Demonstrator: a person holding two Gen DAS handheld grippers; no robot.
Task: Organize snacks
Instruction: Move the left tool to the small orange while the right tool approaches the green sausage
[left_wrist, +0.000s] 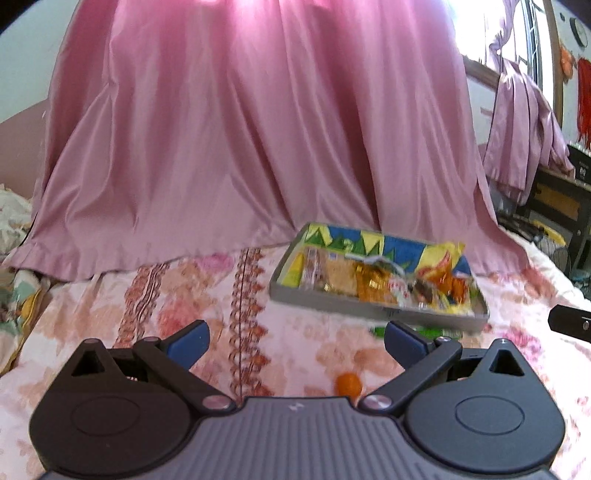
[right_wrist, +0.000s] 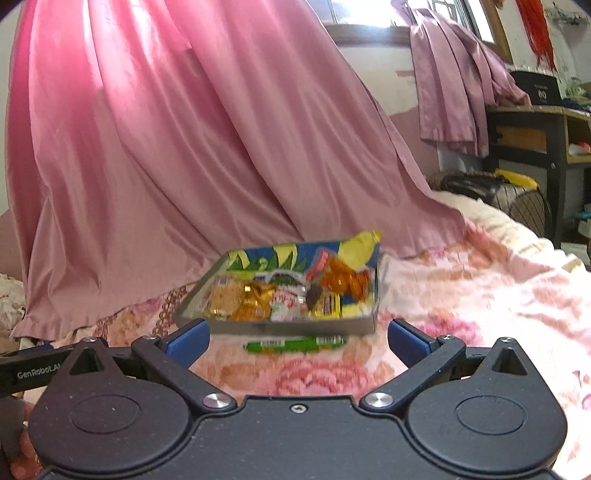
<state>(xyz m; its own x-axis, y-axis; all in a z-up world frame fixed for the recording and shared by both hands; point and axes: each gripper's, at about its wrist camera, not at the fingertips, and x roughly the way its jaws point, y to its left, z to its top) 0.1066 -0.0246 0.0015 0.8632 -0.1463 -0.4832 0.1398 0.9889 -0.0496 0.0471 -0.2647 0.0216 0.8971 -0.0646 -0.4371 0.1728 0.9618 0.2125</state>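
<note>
A shallow grey box with a colourful inner wall lies on the flowered bedspread, packed with several snack packets in yellow, orange and white. A green snack packet lies on the bedspread just in front of the box. A small orange round thing rests close below my left gripper. My left gripper is open and holds nothing, with the box ahead to its right. My right gripper stands wide open, nothing between its fingers, the green packet just beyond them.
A large pink curtain drapes over the far side of the bed behind the box. Dark shelves and a black fan stand at the right. The other gripper's black edge shows at the right, and a hand at bottom left.
</note>
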